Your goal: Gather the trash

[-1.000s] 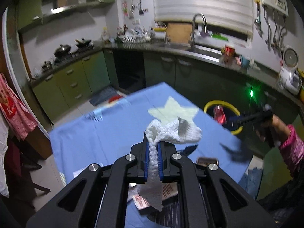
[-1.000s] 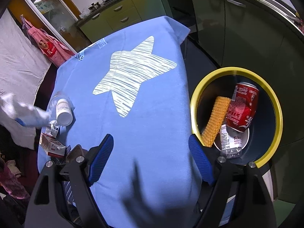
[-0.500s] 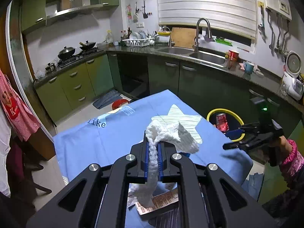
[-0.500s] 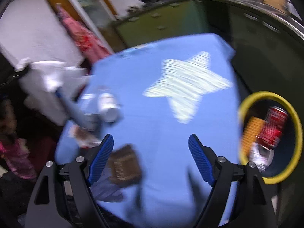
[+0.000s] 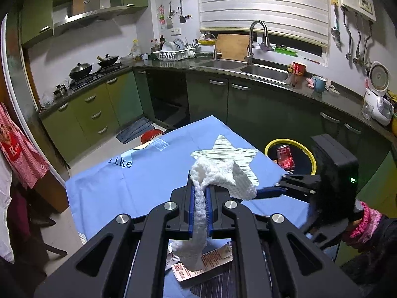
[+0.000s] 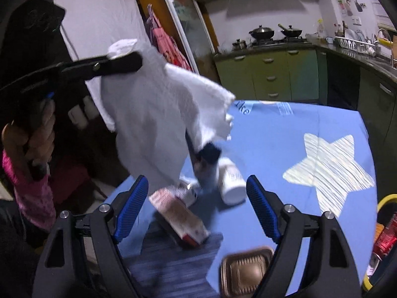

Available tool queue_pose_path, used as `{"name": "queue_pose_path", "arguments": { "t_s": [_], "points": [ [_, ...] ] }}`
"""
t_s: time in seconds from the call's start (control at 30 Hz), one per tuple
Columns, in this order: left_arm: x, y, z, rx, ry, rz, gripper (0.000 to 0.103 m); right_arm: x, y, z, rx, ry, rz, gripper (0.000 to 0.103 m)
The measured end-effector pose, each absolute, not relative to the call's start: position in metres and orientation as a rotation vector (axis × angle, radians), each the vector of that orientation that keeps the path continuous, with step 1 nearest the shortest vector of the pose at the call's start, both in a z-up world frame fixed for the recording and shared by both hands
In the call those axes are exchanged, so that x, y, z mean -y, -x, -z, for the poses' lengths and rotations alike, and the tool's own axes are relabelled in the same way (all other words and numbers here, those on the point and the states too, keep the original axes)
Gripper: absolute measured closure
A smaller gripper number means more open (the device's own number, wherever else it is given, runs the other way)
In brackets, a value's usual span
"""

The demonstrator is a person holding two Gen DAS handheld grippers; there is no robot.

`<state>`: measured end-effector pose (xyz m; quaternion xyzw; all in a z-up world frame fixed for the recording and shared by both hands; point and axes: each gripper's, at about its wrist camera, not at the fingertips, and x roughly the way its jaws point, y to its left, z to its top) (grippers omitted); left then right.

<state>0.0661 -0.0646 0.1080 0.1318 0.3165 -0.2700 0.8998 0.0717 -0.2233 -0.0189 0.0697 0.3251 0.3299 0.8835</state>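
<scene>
Left gripper [image 5: 199, 200] clenched on a crumpled white paper towel [image 5: 218, 177], pinched between the blue pads; the loose ends hang above and below the jaws, over the near end of the counter [image 5: 148, 173] with its blue star-print cloth. The towel is off the surface, well short of the bin.

Right gripper [image 6: 197, 207] released, jaws wide, nothing between them. It points at the cluster of litter on the counter's near end: a small red-and-white carton [image 6: 180, 217] lying on its side, a white bottle [image 6: 232, 182] tipped over beside it, and a brown foil tray [image 6: 245, 272] closest to the camera.

Yellow-rimmed bin [image 5: 290, 157] stands on the floor just off the counter's far right corner; a red can [image 5: 285, 156] lies inside.

Step in hand, as I read it: one piece lifted and waiting to be binned, the free gripper lining up for the next pick. Next move calls for carrying the towel across over the yellow rim and opening there, and for the right gripper to settle on one item, likely the carton or the bottle, with the jaws squared to it before closing.

Hard to make out: the right wrist view is blurred, so carton print and bottle cap are unreadable. A dark object under the hanging towel, beside the bottle, I cannot identify. The bin is cut off at that view's right edge, and its bottom is in shadow in the other.
</scene>
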Motion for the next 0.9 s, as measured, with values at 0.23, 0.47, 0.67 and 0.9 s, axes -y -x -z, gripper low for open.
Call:
{"name": "queue_pose_path", "arguments": {
  "t_s": [0.23,0.47,0.67,0.9],
  "points": [
    [0.068,-0.064,-0.110,-0.648,-0.276,0.578,0.095,0.216,-0.081,0.016,-0.684,-0.153,-0.679,0.034],
    [0.068,-0.064,-0.109,-0.644,-0.281,0.587,0.095,0.218,-0.084,0.020,-0.710,-0.153,-0.669,0.083],
    [0.062,-0.062,-0.114,-0.621,-0.268,0.570,0.095,0.234,-0.093,0.033,-0.780,-0.202,-0.633,0.083],
    [0.067,-0.061,-0.113,-0.628,-0.286,0.573,0.095,0.277,-0.106,0.045,-0.790,-0.291,-0.488,0.032]
  ]
}}
